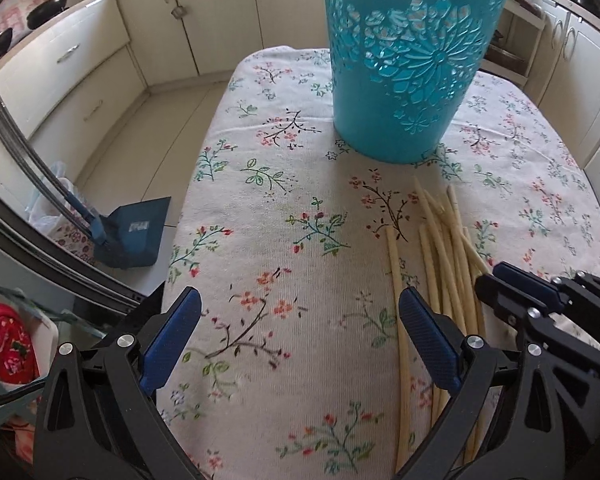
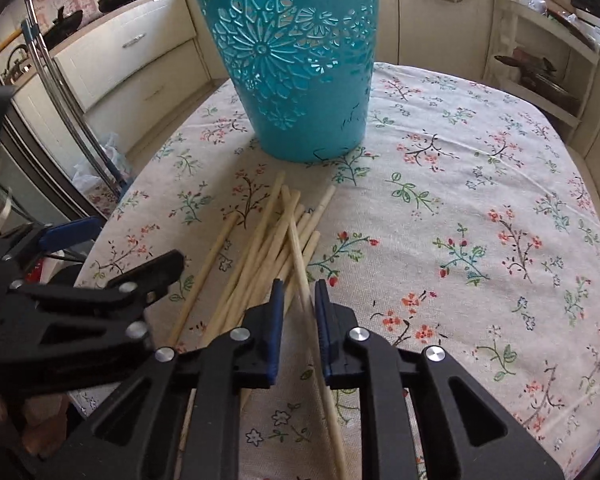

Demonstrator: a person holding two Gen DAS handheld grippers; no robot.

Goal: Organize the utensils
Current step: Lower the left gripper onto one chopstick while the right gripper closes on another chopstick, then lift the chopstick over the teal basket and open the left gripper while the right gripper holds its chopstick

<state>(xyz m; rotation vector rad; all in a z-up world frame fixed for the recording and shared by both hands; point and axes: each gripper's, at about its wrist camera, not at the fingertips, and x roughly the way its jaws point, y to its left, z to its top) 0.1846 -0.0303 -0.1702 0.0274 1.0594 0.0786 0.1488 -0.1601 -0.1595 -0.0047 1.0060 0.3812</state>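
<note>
A teal cut-out basket [image 1: 404,80] [image 2: 300,60] stands upright at the far middle of the floral-clothed table [image 1: 284,208] [image 2: 480,184]. In front of it lies a loose pile of pale wooden chopsticks [image 1: 444,248] [image 2: 276,240]. My right gripper [image 2: 299,304] [image 1: 492,280] is low over the near end of the pile. Its jaws are narrowed around one chopstick [image 2: 296,240] that crosses the others, with a thin gap still showing beside the stick. My left gripper [image 1: 300,300] [image 2: 112,248] is wide open just left of the pile, its right finger over the leftmost chopstick [image 1: 394,264].
A blue dustpan [image 1: 136,236] and a bagged bin stand on the floor left of the table. Cream cabinets [image 1: 76,64] run along the left and back, with black pans [image 1: 48,8] on the counter. An open shelf [image 2: 540,72] is at the right.
</note>
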